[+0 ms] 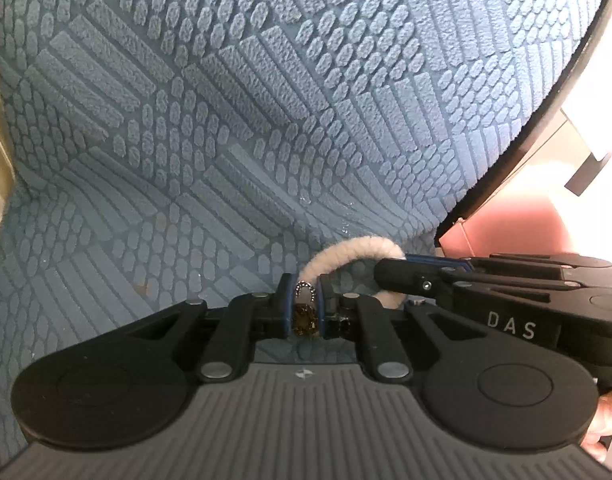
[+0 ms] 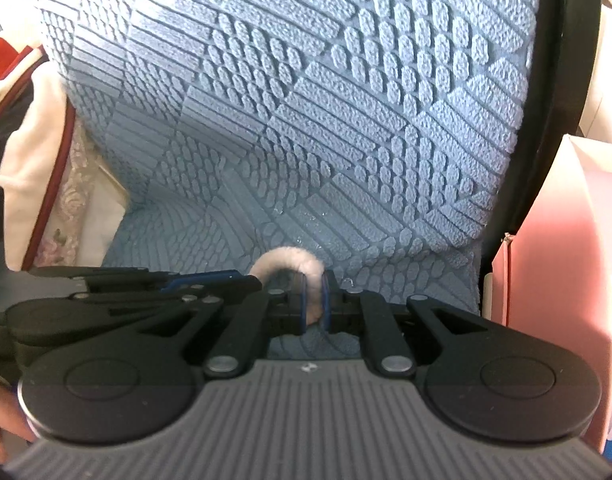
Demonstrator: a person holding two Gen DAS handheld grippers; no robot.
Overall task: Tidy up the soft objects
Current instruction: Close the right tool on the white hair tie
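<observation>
Left tool [image 1: 306,304] and right tool [image 2: 314,300] both clamp a fuzzy hair tie [image 1: 355,250].

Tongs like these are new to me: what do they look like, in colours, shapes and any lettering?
Each is matte black plastic on a grey ribbed base with two round black discs. Black link bars with silver rivets run forward to two short fingers faced with blue pads. The left tongs look the same as the right tongs. White letters "DAS" mark the side of the right one. No cables show; a bit of bare hand does.

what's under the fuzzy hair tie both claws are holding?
Blue textured chair cushion lies under and behind the pink fuzzy hair tie. Left claw pinches its charm end, right claw the loop. The claws hide the cushion directly beneath.
</observation>
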